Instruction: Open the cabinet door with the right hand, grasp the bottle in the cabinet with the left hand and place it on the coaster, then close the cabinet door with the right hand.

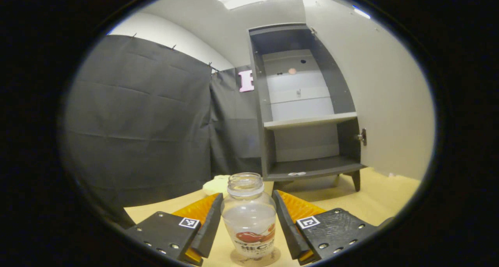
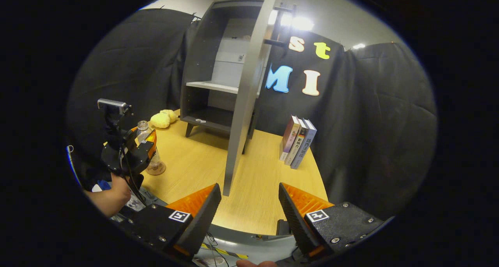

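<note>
The bottle (image 1: pixel 249 216) stood upright on the round coaster (image 1: pixel 255 258) on the near part of the wooden table (image 1: pixel 386 197), lidless, with a little clear liquid in it; the left gripper (image 1: pixel 248 220) had its fingers spread just wider than the glass, one on each side and, as far as I could tell, not pressing. The cabinet (image 1: pixel 308 103) stood empty at the far side, its door (image 2: pixel 249 87) swung wide toward the near right. The right gripper (image 2: pixel 249 210) hung near the table's front edge, its fingers wide apart with nothing between them, the door's edge just beyond. To my mind the placing was all but done; the left ought to draw straight back without clipping the bottle, and the right should push the door's outer face evenly until it shut. The bottle's label showed a red picture and letters I could not read for certain; the spines of three books (image 2: pixel 298 142) to the right carried writing too small to read.
</note>
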The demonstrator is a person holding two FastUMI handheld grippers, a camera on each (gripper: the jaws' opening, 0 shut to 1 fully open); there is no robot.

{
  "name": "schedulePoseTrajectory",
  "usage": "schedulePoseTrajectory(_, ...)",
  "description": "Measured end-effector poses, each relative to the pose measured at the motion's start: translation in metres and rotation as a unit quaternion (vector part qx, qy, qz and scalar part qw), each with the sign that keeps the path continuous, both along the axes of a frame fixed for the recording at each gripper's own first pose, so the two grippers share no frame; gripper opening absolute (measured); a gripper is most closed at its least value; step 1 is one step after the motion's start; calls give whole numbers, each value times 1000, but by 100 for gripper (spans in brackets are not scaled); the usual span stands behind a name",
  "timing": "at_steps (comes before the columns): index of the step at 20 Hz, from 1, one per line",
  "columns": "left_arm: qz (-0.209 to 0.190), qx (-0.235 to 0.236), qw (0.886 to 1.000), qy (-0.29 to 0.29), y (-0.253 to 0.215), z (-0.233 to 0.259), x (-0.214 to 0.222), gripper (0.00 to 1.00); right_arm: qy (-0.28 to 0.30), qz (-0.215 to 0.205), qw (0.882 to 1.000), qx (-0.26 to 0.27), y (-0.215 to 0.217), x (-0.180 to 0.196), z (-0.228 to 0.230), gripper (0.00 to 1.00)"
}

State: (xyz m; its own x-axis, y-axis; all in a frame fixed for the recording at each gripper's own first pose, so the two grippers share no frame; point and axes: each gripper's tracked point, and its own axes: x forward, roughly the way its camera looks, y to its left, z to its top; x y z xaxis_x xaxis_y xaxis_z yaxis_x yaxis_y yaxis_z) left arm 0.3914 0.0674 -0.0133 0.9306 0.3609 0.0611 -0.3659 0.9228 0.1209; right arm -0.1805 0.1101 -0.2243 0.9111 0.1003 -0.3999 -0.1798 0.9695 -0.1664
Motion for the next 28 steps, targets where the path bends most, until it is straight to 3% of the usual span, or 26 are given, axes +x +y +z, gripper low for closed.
schedulePoseTrajectory(8, -2, -11, 1000, -14, 3, -2, -5, 75, 27, -7, 1000, 8, 6, -1, -10, 93)
schedulePoseTrajectory(10, -21, -24, 999, -23, -3, -5, -2, 78, 34, -6, 999, 5, 5, 1, -12, 92)
schedulePoseTrajectory(13, -13, -35, 999, -19, -1, -4, 0, 93, 34, 0, 999, -1, 6, 2, -13, 92)
schedulePoseTrajectory(17, -12, -50, 998, -29, 10, -2, -2, 90, 38, 2, 999, 4, 10, 4, -16, 93)
schedulePoseTrajectory(19, -13, -55, 998, -16, 14, -3, -4, 95, 38, 0, 999, 10, 13, 4, -15, 93)
schedulePoseTrajectory(20, -12, -55, 998, -16, 15, 0, -4, 89, 36, -3, 999, 13, 13, 3, -12, 93)
schedulePoseTrajectory(22, -24, -48, 998, -26, 15, 18, -5, 93, 30, -5, 999, 24, 16, 3, -8, 93)
schedulePoseTrajectory(25, -46, -27, 998, -29, 9, 45, -2, 89, 13, -6, 1000, 27, 16, 6, 3, 93)
schedulePoseTrajectory(27, -53, -23, 997, -41, 6, 71, 0, 95, 2, -12, 999, 34, 15, 8, 10, 93)
schedulePoseTrajectory(28, -50, -23, 998, -43, 4, 82, 1, 89, -2, -16, 999, 40, 12, 9, 13, 93)
